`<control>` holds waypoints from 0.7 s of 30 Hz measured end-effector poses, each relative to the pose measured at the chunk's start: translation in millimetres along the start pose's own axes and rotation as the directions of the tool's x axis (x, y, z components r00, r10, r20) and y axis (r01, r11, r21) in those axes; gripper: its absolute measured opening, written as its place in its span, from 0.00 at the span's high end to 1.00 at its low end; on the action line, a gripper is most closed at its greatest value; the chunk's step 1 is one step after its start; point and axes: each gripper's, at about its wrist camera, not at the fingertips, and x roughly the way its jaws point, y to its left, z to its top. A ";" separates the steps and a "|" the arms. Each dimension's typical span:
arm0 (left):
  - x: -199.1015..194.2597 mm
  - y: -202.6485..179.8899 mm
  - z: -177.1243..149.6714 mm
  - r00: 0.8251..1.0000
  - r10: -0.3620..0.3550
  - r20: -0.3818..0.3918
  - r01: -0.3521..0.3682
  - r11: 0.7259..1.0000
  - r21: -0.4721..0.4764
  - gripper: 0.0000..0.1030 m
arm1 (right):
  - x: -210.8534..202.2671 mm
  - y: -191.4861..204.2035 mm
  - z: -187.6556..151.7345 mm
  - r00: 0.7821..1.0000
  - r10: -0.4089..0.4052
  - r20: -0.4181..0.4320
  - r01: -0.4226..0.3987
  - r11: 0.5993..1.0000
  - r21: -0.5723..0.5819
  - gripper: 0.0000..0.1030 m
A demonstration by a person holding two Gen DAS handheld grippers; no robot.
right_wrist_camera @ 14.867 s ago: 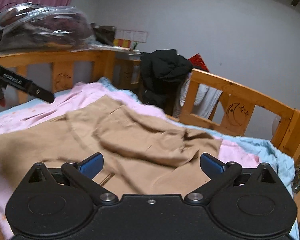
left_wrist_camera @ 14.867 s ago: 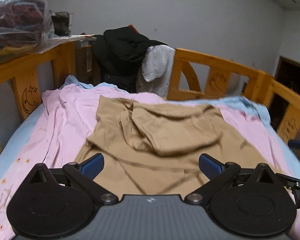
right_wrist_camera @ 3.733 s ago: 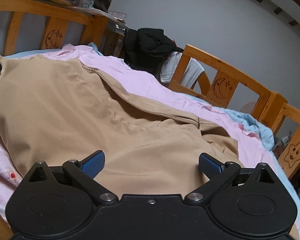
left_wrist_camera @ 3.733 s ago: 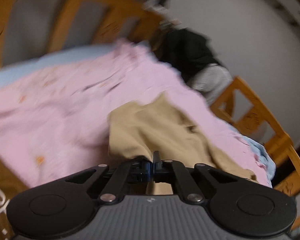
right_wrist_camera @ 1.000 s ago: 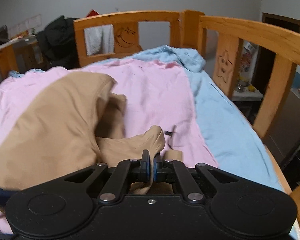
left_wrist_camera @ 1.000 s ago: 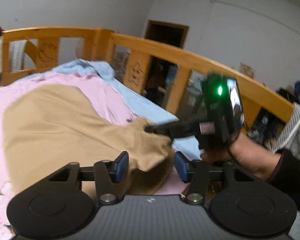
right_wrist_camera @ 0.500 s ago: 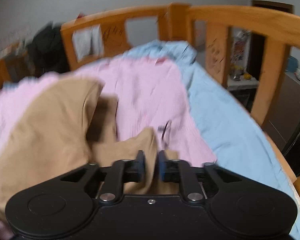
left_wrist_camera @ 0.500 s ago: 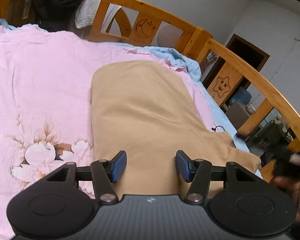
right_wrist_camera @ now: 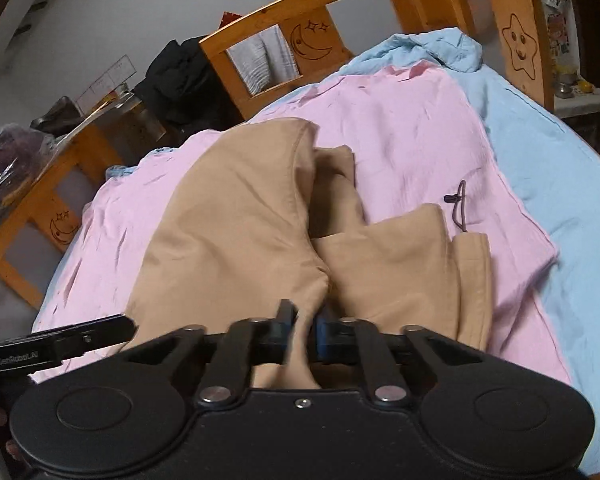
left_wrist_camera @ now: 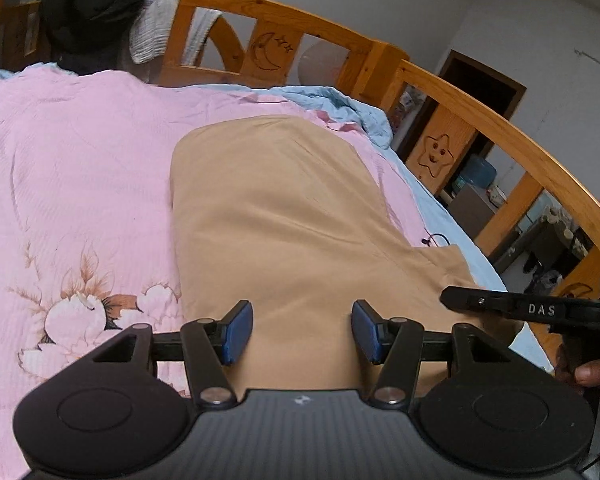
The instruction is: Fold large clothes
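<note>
A tan hooded garment [left_wrist_camera: 284, 216] lies folded lengthwise on the pink quilt [left_wrist_camera: 68, 168]. My left gripper [left_wrist_camera: 302, 332] is open and empty, hovering over the garment's near end. My right gripper [right_wrist_camera: 302, 334] has its jaws slightly apart with a fold of the tan garment [right_wrist_camera: 240, 220] between the fingers; whether they still pinch it is unclear. The right gripper also shows at the right edge of the left wrist view [left_wrist_camera: 500, 304], and the left one at the left edge of the right wrist view [right_wrist_camera: 60, 344]. A dark drawstring [right_wrist_camera: 458, 208] trails from the garment onto the quilt.
The bed has a wooden rail [left_wrist_camera: 480, 100] with moon and star carvings around it. A light blue sheet [right_wrist_camera: 548, 152] covers the right side. Black and grey clothes [left_wrist_camera: 100, 12] hang over the far rail. A bagged bundle [right_wrist_camera: 4, 160] sits on a shelf at left.
My left gripper has let go of the garment and now hovers open over its near end. My right gripper's jaws, shut a second ago, have parted slightly. The folded garment lies flatter.
</note>
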 end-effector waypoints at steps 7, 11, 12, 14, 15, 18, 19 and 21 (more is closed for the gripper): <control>-12.9 3.0 6.6 0.996 -0.047 0.076 0.048 0.999 -0.013 0.43 | -19.0 12.5 -25.6 0.983 -0.183 -0.026 0.178 0.973 -0.149 0.97; 5.2 2.3 2.2 1.000 0.012 0.010 -0.012 1.000 0.023 0.44 | 3.7 15.1 -32.2 0.964 -0.246 -0.103 0.221 0.952 -0.211 0.96; 7.2 0.7 0.4 1.000 0.027 0.010 -0.028 0.999 0.046 0.43 | 8.3 17.1 -35.4 0.960 -0.257 -0.113 0.226 0.946 -0.231 0.96; 8.6 -2.0 -2.1 0.999 0.049 0.011 -0.050 0.996 0.076 0.43 | 9.3 16.8 -38.1 0.962 -0.252 -0.108 0.223 0.947 -0.229 0.94; 9.1 -2.0 -3.2 0.998 0.055 0.011 -0.056 0.995 0.079 0.43 | 7.4 13.5 -37.8 0.965 -0.242 -0.101 0.218 0.953 -0.209 0.93; 9.1 2.2 -5.3 0.998 0.056 0.004 -0.056 0.997 0.050 0.42 | -8.3 2.9 -32.5 0.978 -0.204 -0.039 0.198 0.973 -0.116 0.83; 9.3 3.8 -5.1 0.999 0.053 0.003 -0.053 0.998 0.040 0.42 | -13.8 3.2 -26.5 0.978 -0.206 -0.011 0.204 0.974 -0.098 0.79; 9.6 4.6 -4.6 0.999 0.047 0.002 -0.047 0.998 0.047 0.42 | -23.1 4.9 -13.4 0.974 -0.217 0.069 0.222 0.972 -0.083 0.70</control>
